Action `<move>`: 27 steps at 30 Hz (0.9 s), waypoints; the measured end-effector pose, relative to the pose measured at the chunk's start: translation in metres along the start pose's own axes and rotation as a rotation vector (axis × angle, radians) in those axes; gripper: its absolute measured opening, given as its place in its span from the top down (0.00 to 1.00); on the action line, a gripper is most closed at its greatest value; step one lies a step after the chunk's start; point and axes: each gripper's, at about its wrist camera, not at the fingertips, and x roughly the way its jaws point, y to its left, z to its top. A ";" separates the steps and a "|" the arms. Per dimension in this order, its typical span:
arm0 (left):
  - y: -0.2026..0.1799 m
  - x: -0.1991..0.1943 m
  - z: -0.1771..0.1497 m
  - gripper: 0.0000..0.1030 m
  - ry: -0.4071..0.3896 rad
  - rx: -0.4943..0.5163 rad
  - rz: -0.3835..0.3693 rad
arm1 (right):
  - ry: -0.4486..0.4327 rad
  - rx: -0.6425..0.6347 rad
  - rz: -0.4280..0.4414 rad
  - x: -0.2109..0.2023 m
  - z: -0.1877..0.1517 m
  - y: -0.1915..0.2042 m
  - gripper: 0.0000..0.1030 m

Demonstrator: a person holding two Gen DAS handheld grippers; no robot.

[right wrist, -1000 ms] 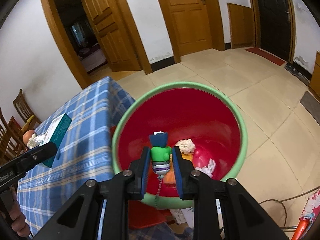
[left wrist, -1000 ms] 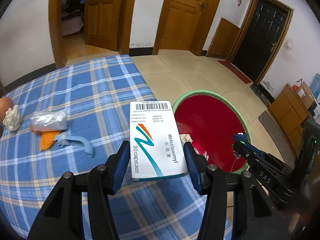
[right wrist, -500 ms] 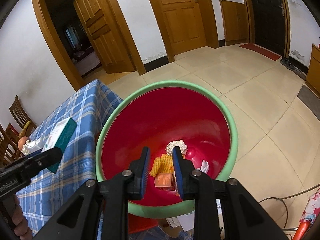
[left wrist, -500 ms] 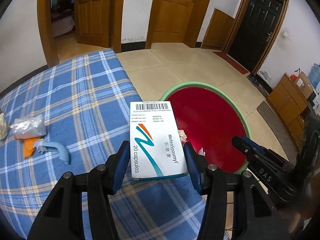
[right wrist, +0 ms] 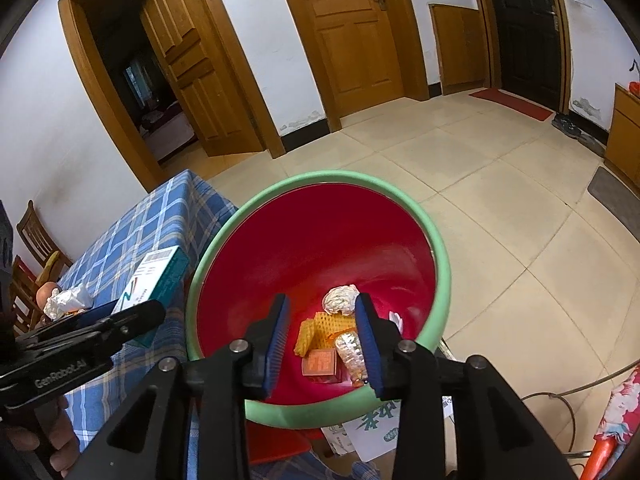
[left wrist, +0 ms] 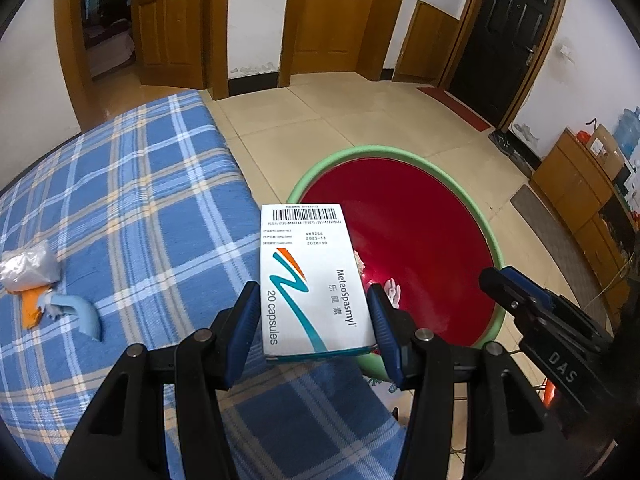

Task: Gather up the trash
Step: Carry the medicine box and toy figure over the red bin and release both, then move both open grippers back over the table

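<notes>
White medicine box point(left wrist: 312, 280) pinched in left tongs point(left wrist: 312, 324), lengthwise forward | right tongs point(right wrist: 323, 340) just parted, empty

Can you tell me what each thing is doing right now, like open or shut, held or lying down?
Left gripper: shut on the white capsule box.
Right gripper: open, nothing between its pads; its jaws have just been opening.
Red basin with green rim: upright, holding trash.
Crumpled white paper ball: lying in the basin.
Blue plastic scrap: lying on the blue checked tablecloth.
</notes>
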 end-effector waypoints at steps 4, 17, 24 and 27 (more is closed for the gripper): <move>-0.004 0.005 0.002 0.47 0.006 0.014 -0.008 | -0.003 0.011 -0.008 -0.003 -0.001 -0.004 0.61; 0.001 0.000 0.003 0.43 -0.013 -0.010 -0.011 | -0.010 0.026 -0.013 -0.006 -0.001 -0.007 0.51; 0.014 -0.014 -0.001 0.40 -0.033 -0.046 0.006 | -0.021 0.018 -0.009 -0.013 0.000 0.001 0.42; 0.022 -0.021 -0.003 0.39 -0.041 -0.060 0.016 | -0.024 0.010 -0.005 -0.016 -0.001 0.007 0.37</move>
